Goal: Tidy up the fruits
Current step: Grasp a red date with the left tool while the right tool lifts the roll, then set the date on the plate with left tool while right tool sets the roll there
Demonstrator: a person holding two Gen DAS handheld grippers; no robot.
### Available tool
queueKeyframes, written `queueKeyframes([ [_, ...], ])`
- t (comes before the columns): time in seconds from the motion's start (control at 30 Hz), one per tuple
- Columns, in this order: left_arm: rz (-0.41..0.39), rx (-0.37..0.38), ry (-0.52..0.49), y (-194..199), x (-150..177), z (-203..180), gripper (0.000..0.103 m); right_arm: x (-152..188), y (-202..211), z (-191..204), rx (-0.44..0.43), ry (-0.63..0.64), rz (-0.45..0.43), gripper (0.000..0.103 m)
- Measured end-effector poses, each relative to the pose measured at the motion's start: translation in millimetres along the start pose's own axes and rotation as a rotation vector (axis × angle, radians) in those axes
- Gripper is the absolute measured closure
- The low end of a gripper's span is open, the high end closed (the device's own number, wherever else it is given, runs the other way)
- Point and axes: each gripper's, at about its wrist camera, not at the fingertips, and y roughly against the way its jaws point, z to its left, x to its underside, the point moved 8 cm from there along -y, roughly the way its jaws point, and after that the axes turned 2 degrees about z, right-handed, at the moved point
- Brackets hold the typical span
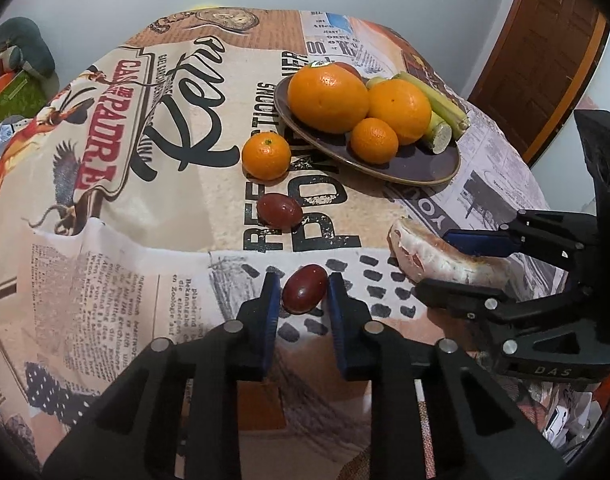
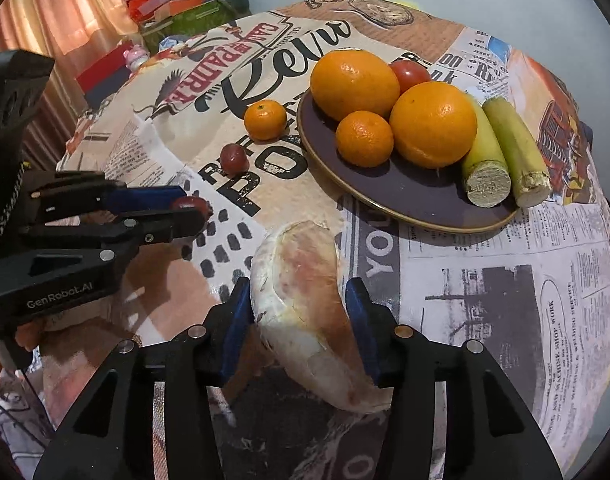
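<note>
My left tool is pinching a dark red grape just above the counter. My right tool straddles a peeled pomelo wedge; its left pad touches the wedge, but I cannot tell whether the right one presses. A second grape and a mandarin lie on the cloth beside the plate, which holds oranges, another mandarin and sugarcane.
</note>
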Motion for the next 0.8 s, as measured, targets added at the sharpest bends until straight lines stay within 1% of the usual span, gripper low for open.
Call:
queueKeyframes([
  [0.17,-0.011,-0.007,-0.007,4.3,-1.0,-0.9,0.083,0.7,6.3,-1.8,0.006,-0.016,-0.018,0.063],
  [0.27,-0.032,-0.012,-0.010,13.0,-5.1,-2.4,0.083,0.4,13.2,-6.4,0.009,-0.034,-0.034,0.063],
  [0.47,-0.088,-0.007,-0.018,32.1,-23.2,-9.4,0.083,-7.8,39.1,-26.0,0.036,-0.090,-0.101,0.064],
  [0.63,-0.129,0.004,-0.031,41.3,-43.1,-19.3,0.083,-21.7,63.6,-44.9,0.083,-0.120,-0.169,0.066],
  [0.7,-0.137,0.006,-0.035,40.8,-50.5,-22.7,0.083,-28.1,72.9,-52.7,0.096,-0.134,-0.196,0.070],
  [0.77,-0.143,0.012,-0.035,39.7,-56.0,-25.3,0.083,-34.1,78.2,-59.4,0.100,-0.146,-0.214,0.078],
  [0.8,-0.146,0.017,-0.034,38.1,-60.0,-26.6,0.083,-37.2,80.1,-63.1,0.106,-0.151,-0.222,0.080],
])
